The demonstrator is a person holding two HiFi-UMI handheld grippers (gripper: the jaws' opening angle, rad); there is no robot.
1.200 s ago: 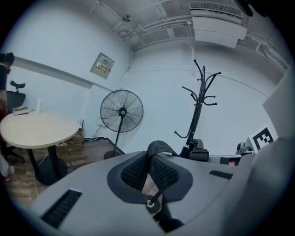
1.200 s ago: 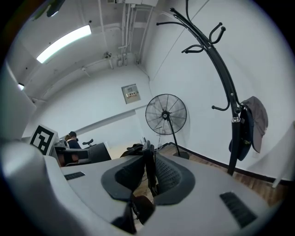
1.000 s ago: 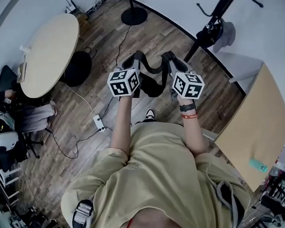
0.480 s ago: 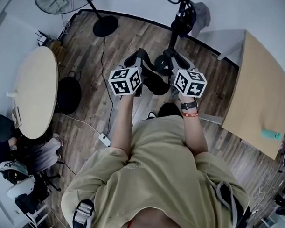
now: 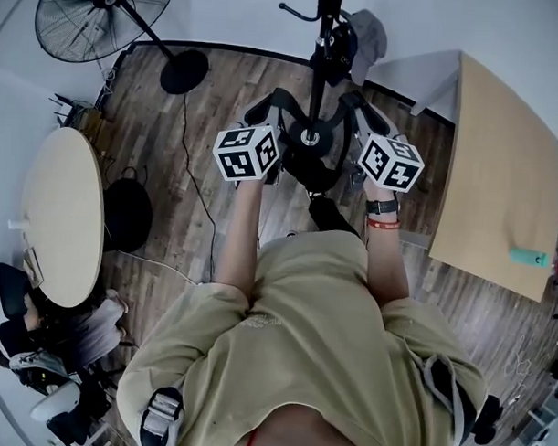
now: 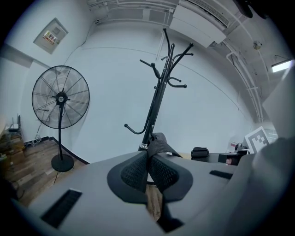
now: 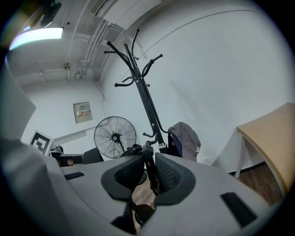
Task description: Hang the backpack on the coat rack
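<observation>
The black backpack (image 5: pixel 304 168) hangs between my two grippers, held up by its straps. My left gripper (image 5: pixel 272 108) is shut on a black webbing strap (image 6: pixel 156 146), which is pinched between its pads. A thinner black strap (image 7: pixel 149 171) stands upright in my right gripper (image 5: pixel 354 103), and the pads press on it. The black coat rack (image 6: pixel 158 99) stands straight ahead, close to both grippers, its pole (image 5: pixel 319 59) rising between them. Its upper hooks (image 7: pixel 133 64) are bare. A grey garment (image 7: pixel 185 137) hangs on a low hook.
A standing fan (image 6: pixel 60 99) is left of the rack, its base (image 5: pixel 184 72) on the wooden floor. A rectangular wooden table (image 5: pixel 500 170) stands to the right, a round table (image 5: pixel 60 214) far left. A black cable (image 5: pixel 194 182) runs across the floor.
The person has walked toward the coat rack with the backpack. The rack has slid from the upper right to between the grippers. Both grips are unchanged.
</observation>
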